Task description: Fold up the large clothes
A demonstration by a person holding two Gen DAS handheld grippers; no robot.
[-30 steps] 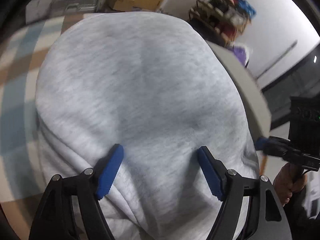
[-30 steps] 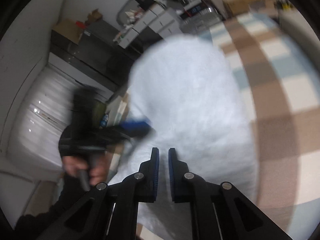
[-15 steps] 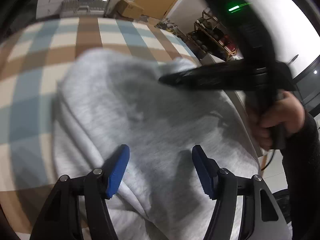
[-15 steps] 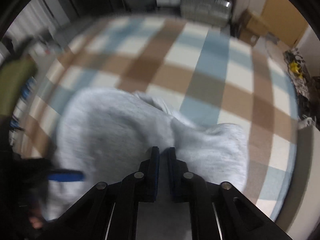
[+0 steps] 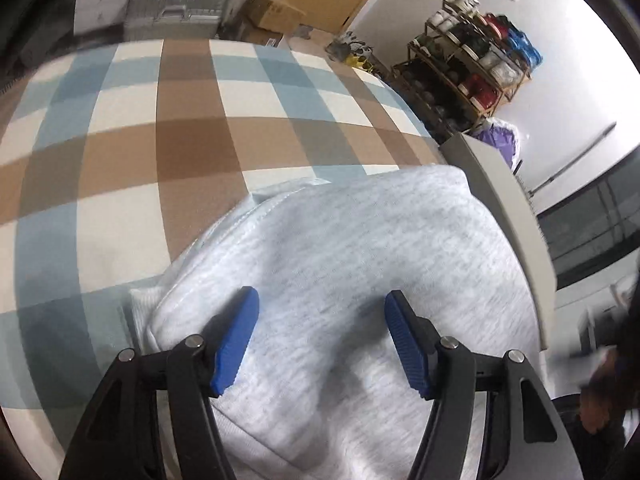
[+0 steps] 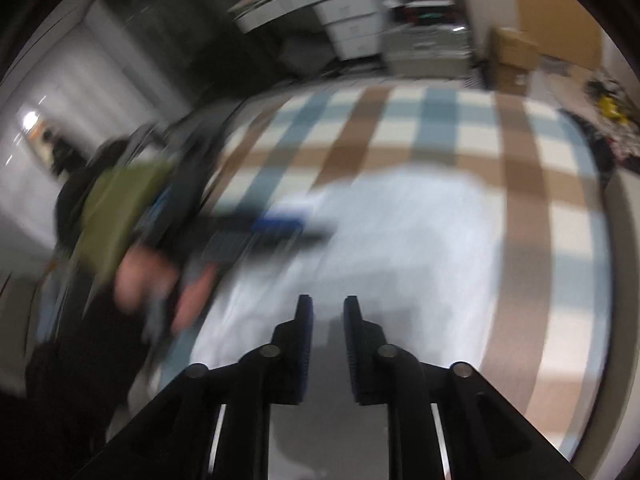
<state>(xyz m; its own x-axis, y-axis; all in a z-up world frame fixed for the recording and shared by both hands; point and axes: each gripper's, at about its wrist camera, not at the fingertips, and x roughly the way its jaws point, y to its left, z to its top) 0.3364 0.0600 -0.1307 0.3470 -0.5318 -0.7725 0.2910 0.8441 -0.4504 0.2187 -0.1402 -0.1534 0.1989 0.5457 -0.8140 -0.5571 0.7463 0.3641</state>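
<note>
A folded grey sweatshirt (image 5: 360,280) lies on the checked blanket (image 5: 120,160), near its right edge beside a pale board (image 5: 516,216). A rack (image 5: 464,64) stands beyond (nothing legible). The left gripper (image 5: 320,336) hovers above it, jaws apart and empty. The right gripper (image 6: 327,320) is opening, nothing between.

ahead of me a blue, brown and cream checked cloth (image 5: 192,128) spreads; beyond it a brown cardboard box (image 5: 272,10), a wooden shelf rack (image 5: 464,68) against my white wall (image 5: 568,92).
</note>
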